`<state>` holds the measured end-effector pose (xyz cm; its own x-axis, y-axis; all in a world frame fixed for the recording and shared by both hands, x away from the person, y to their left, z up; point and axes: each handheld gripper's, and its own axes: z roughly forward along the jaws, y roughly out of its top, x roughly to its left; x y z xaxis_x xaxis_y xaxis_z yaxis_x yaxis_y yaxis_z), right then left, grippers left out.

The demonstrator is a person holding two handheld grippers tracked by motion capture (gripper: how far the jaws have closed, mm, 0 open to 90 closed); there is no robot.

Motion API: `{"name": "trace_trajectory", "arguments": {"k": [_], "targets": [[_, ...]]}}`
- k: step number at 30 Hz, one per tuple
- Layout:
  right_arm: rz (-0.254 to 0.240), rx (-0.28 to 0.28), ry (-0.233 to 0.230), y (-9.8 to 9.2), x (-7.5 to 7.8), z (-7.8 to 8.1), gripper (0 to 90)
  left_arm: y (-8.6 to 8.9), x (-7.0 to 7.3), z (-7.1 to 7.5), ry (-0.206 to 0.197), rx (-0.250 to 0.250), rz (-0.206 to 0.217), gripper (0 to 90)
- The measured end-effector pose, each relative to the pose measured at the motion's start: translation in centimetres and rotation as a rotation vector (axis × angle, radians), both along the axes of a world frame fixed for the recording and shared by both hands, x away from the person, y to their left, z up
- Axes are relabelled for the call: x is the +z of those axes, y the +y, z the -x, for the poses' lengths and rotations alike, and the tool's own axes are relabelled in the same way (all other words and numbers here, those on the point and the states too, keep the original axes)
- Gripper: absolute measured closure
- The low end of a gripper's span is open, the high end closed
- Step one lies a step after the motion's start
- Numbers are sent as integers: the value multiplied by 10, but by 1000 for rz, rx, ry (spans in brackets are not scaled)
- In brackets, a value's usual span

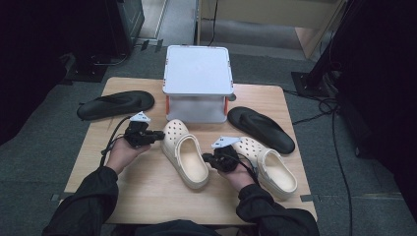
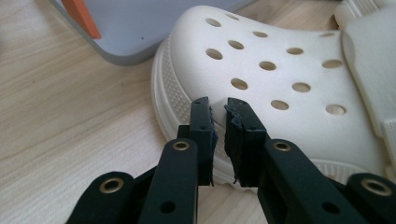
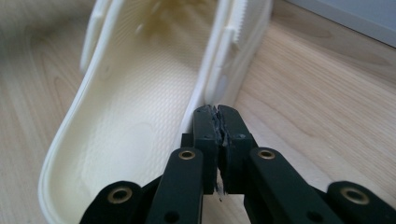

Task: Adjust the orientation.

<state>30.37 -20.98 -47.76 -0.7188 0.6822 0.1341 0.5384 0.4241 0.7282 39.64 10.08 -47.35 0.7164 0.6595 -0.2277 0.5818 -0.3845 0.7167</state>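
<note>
I read the table [image 1: 147, 196] like this: box [image 1: 198, 71] at the far middle edge. 1 sandal [image 1: 115, 104] lies far left, another sandal [image 1: 260, 129] right of the box. 2 clogs sit nearer me: 1 clog [image 1: 184, 152] before the box, the second clog [image 1: 268, 164] to its right, near the right sandal.

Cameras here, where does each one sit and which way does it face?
High view: above the table, looking forward and down; forearms and both hand-held grippers show.
Left gripper view: on the left hand-held gripper, facing the left clog toe.
Right gripper view: on the right hand-held gripper, facing that clog's side wall.
Shared: the left clog.
</note>
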Motion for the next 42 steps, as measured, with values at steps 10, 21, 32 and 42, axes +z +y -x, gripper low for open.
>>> {"name": "trace_trajectory", "arguments": {"k": [10,21,32,42], "targets": [[-50,53,52,7,-1,9,773,-16,2,-17,-5,-21,-26,821],[-51,71,0,10,4,4,621,-17,4,-24,-14,-19,21,733],[-73,14,-98,34,17,-13,424,-15,37,-18,-62,-38,48,638],[3,-21,-92,48,12,-34,429,-13,68,-37,-72,-36,70,630]]}}
